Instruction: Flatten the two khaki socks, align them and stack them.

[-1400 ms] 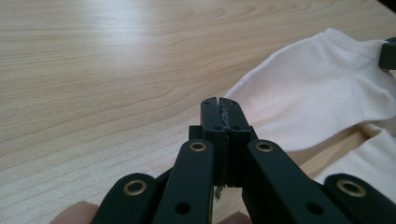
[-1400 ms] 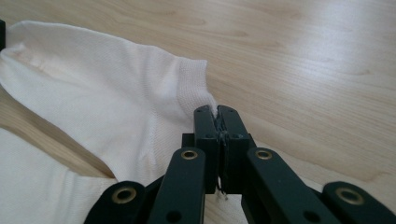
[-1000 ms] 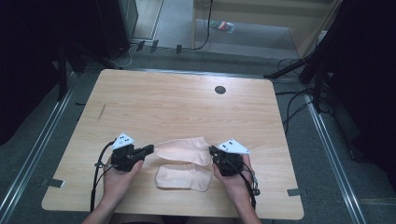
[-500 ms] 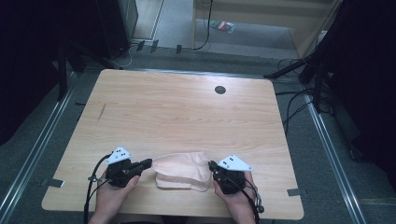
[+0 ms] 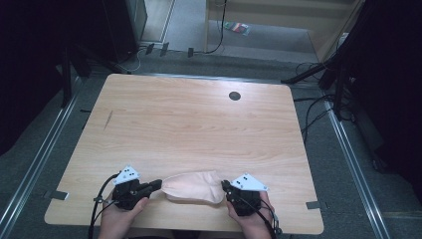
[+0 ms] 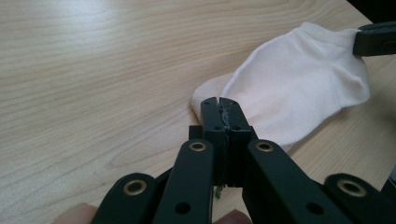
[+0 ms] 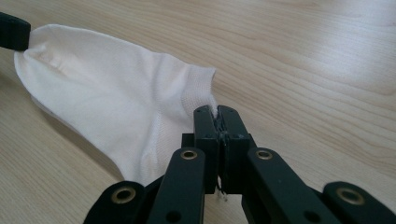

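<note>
A pale, cream-white sock [image 5: 194, 186] lies flat near the table's front edge, stretched between my two grippers. My left gripper [image 5: 156, 184] is shut on its left end; in the left gripper view the jaws are pressed together at the sock's [image 6: 299, 88] near tip, left gripper [image 6: 219, 103]. My right gripper [image 5: 225, 186] is shut on the sock's right end; in the right gripper view the closed jaws pinch the ribbed cuff edge of the sock [image 7: 112, 98], right gripper [image 7: 217, 113]. Each gripper's black tip shows at the sock's far corner in the other's view.
The wooden table [image 5: 199, 124] has a small dark round hole [image 5: 234, 95] at the back right. Cables and dark stands lie on the floor beyond and to the right of the table. A hand [image 5: 117, 219] holds each gripper at the near edge.
Both grippers have drawn back toward the near edge with the sock between them. The sock has gone from a wider, loosely doubled shape to a smaller flat one.
</note>
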Available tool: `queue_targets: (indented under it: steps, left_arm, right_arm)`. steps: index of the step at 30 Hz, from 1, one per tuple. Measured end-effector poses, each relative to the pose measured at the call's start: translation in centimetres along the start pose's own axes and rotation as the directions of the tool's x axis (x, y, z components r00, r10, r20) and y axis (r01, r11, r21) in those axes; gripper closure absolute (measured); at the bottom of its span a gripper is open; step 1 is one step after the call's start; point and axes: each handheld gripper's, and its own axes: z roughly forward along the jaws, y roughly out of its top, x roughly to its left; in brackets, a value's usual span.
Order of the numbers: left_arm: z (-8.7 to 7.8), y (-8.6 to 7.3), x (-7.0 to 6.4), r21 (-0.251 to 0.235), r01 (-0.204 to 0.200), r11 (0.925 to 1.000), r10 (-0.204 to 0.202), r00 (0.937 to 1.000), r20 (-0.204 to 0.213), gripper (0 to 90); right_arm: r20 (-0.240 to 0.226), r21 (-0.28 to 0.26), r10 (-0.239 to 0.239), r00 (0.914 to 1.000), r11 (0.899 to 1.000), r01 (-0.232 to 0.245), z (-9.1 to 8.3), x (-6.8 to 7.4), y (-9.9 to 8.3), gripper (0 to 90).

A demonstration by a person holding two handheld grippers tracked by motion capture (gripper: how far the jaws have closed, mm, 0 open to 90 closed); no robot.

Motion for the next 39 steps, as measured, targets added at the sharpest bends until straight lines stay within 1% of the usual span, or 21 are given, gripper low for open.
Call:
queue_targets:
  steps: [6, 9, 12, 14, 16, 18, 19, 20, 21, 23, 24, 25, 26, 28, 30, 32, 34, 36, 37, 38, 39]
  left_arm:
    - [0.3, -0.1, 0.1, 0.029, -0.008, 0.9995, 0.009, 0.9999, -0.006, 90.0]
    - [0.1, 0.0, 0.1, 0.023, -0.003, 0.9997, 0.002, 1.0, 0.002, 90.0]
    - [0.0, 0.1, -0.1, 0.023, -0.012, 0.9997, 0.012, 0.9999, 0.008, 90.0]
    - [0.3, 0.0, -0.1, 0.043, -0.023, 0.9988, 0.023, 0.9997, 0.012, 90.0]
    - [0.6, -0.2, -0.1, 0.06, -0.037, 0.9975, 0.037, 0.9993, 0.003, 90.0]
    - [0.7, -0.3, -0.1, 0.065, -0.035, 0.9973, 0.036, 0.9994, -0.001, 85.9]
    - [0.8, -0.3, -0.1, 0.066, -0.04, 0.997, 0.04, 0.9992, -0.008, 80.3]
    - [0.8, -0.3, -0.1, 0.058, -0.041, 0.9975, 0.042, 0.999, -0.019, 74.6]
    - [0.7, -0.3, -0.1, 0.047, -0.032, 0.9984, 0.034, 0.9989, -0.032, 69.6]
    - [0.4, -0.1, 0.0, 0.012, -0.016, 0.9998, 0.017, 0.9995, -0.027, 62.5]
    - [0.2, -0.1, 0.0, -0.012, -0.009, 0.9999, 0.009, 0.9995, -0.032, 60.1]
    - [0.0, 0.0, 0.0, -0.033, -0.005, 0.9995, 0.004, 0.9996, -0.029, 59.6]
    - [-0.3, 0.1, 0.0, -0.066, -0.005, 0.9978, 0.004, 0.9998, -0.017, 60.8]
    - [-0.6, 0.2, -0.5, -0.107, -0.023, 0.9939, 0.023, 0.9997, -0.009, 67.2]
    - [-0.4, 0.2, -1.1, -0.112, -0.053, 0.9922, 0.053, 0.9986, -0.009, 72.7]
    - [0.1, 0.1, -1.4, -0.096, -0.07, 0.993, 0.07, 0.9975, 0.001, 74.4]
    - [1.1, -0.2, -1.4, -0.054, -0.08, 0.9953, 0.08, 0.9968, -0.005, 74.6]
    - [1.7, -0.4, -1.1, -0.017, -0.073, 0.9972, 0.073, 0.9973, -0.005, 74.1]
    - [1.9, -0.6, -1.0, -0.004, -0.07, 0.9975, 0.07, 0.9975, -0.008, 73.2]
    - [2.1, -0.7, -1.0, 0.016, -0.077, 0.9969, 0.077, 0.997, -0.009, 71.5]
    - [2.3, -0.8, -1.0, 0.029, -0.083, 0.9961, 0.084, 0.9964, -0.015, 69.8]
  right_arm:
    - [-0.008, 0.014, 0.01, 0.9999, 1.0, -0.01, 0.4, 0.0, -0.2, 88.7]
    - [-0.009, 0.014, 0.016, 0.9998, 1.0, -0.016, 0.5, 0.0, -0.3, 88.6]
    - [-0.012, 0.012, 0.009, 0.9999, 1.0, -0.009, 0.4, 0.0, -0.3, 88.6]
    - [-0.007, 0.02, 0.008, 0.9999, 1.0, -0.008, 0.6, -0.1, -0.3, 88.5]
    - [-0.01, 0.038, 0.008, 0.9999, 0.999, -0.007, 0.9, -0.1, -0.5, 88.1]
    - [-0.014, 0.058, 0.001, 0.9999, 0.998, 0.0, 1.3, -0.1, -0.7, 85.3]
    - [-0.005, 0.061, -0.005, 1.0, 0.998, 0.006, 1.5, -0.1, -0.9, 79.3]
    - [0.007, 0.06, -0.005, 1.0, 0.998, 0.005, 1.7, -0.1, -0.9, 71.0]
    - [0.015, 0.056, -0.006, 0.9999, 0.998, 0.005, 1.7, -0.1, -0.9, 65.6]
    - [0.014, 0.033, 0.001, 0.9999, 0.999, -0.002, 1.6, -0.1, -0.8, 59.7]
    - [0.014, 0.017, 0.002, 0.9999, 1.0, -0.002, 1.4, -0.1, -0.8, 59.4]
    - [0.017, 0.002, 0.009, 0.9998, 1.0, -0.009, 1.2, -0.1, -0.7, 62.2]
    - [0.014, -0.013, 0.012, 0.9998, 1.0, -0.012, 1.0, -0.1, -0.6, 66.0]
    - [-0.009, -0.046, 0.028, 0.9996, 0.999, -0.029, 0.6, 0.0, -0.5, 73.6]
    - [-0.023, -0.056, 0.032, 0.9992, 0.998, -0.033, 0.6, 0.3, -0.4, 78.5]
    - [-0.044, -0.032, 0.022, 0.9988, 0.999, -0.024, 1.1, 0.8, -0.5, 79.7]
    - [-0.052, -0.003, 0.002, 0.9987, 1.0, -0.002, 1.9, 1.1, -0.6, 79.8]
    - [-0.042, 0.019, -0.004, 0.9991, 1.0, 0.005, 2.5, 1.4, -0.8, 77.9]
    - [-0.028, 0.031, -0.002, 0.9996, 1.0, 0.003, 2.8, 1.4, -0.8, 75.8]
    - [-0.015, 0.048, 0.001, 0.9999, 0.999, 0.0, 3.1, 1.4, -0.9, 74.2]
    - [-0.02, 0.073, 0.013, 0.9997, 0.997, -0.011, 3.5, 1.3, -1.0, 74.0]
